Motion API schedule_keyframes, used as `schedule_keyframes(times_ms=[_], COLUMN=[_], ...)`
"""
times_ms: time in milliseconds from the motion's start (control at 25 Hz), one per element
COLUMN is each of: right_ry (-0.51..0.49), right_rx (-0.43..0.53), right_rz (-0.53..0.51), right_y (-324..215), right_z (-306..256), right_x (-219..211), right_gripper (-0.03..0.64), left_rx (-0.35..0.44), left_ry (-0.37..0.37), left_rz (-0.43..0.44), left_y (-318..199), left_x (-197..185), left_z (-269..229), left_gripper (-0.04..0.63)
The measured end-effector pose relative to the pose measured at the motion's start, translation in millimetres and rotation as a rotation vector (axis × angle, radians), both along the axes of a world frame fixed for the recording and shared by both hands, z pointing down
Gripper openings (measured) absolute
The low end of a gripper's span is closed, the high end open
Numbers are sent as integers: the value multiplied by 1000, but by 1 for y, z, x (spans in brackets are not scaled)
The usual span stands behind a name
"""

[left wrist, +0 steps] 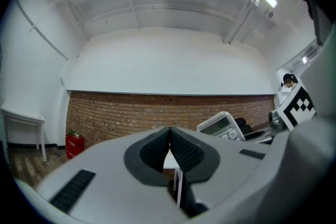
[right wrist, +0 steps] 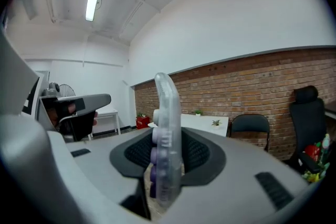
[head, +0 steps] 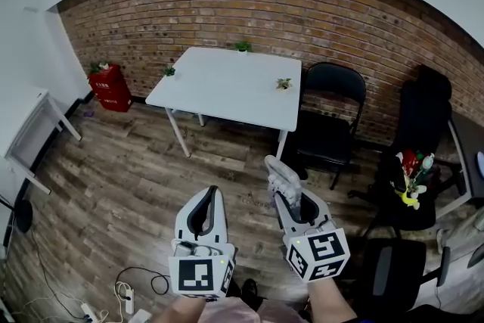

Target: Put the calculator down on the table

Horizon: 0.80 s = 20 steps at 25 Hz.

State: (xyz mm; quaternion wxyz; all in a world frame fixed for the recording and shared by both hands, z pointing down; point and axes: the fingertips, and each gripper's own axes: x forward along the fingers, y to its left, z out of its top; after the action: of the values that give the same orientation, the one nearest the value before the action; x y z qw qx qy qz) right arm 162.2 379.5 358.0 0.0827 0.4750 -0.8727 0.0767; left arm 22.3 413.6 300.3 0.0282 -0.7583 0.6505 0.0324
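A pale grey calculator (head: pixel 281 176) with purple keys is clamped edge-on in my right gripper (head: pixel 287 197), held in the air above the wooden floor. In the right gripper view the calculator (right wrist: pixel 167 128) stands upright between the dark pads (right wrist: pixel 197 152), which press on both its faces. My left gripper (head: pixel 213 194) floats beside it on the left, shut with nothing in it. In the left gripper view its tips (left wrist: pixel 169 132) meet, and the calculator (left wrist: pixel 223 126) shows to the right. The white table (head: pixel 227 87) stands ahead by the brick wall, well beyond both grippers.
Three small potted plants (head: pixel 283 84) sit on the table. A black folding chair (head: pixel 333 113) stands right of it. An office chair (head: pixel 420 132) with colourful things (head: pixel 411 174) is further right. A red box (head: pixel 110 87) and a white desk (head: pixel 34 132) are at the left. Cables (head: pixel 128 287) lie on the floor.
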Motion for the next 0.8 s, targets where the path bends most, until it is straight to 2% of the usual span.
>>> schedule_keyframes(times_ms=[320, 600, 800], right_ry=[1, 23, 29], right_rx=[-28, -60, -66], right_rz=[-6, 3, 26], right_y=[-56, -143, -211], right_z=[20, 39, 36], right_x=[-14, -48, -74], right_gripper=[132, 132, 132], left_rx=[-37, -60, -57], left_ry=[6, 26, 17], left_rz=[-36, -22, 4], left_y=[-54, -147, -220], left_x=[-26, -61, -87], left_z=[21, 38, 33], left_gripper=[12, 12, 12])
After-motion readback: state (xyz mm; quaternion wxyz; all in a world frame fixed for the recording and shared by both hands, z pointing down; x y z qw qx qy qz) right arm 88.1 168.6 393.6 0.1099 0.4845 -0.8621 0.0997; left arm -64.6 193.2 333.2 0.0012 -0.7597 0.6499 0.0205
